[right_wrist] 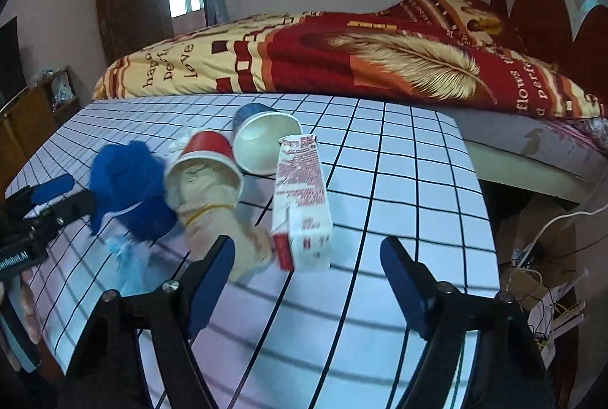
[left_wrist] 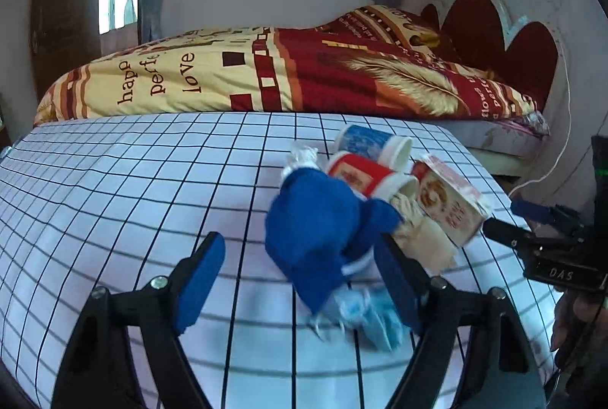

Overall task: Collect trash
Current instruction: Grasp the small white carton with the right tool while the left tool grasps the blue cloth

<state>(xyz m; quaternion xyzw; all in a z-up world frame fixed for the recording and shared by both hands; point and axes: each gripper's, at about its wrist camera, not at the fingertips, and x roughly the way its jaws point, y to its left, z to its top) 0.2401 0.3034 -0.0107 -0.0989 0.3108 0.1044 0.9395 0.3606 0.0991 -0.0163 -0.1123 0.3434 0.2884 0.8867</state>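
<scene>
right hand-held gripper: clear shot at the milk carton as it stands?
Probably yes. The right hand-held gripper is open, and the carton stands upright just ahead between its fingers, nothing in front. The beige bag crowds its left side and may get nudged.

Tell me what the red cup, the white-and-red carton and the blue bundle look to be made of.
Red cup lying on its side: looks like coated paper, with a rolled white rim and matte pale inside. White-and-red rectangular carton: printed paperboard, with folded edges and a slight sheen. Crumpled blue bundle: soft matte fabric, probably.
</scene>
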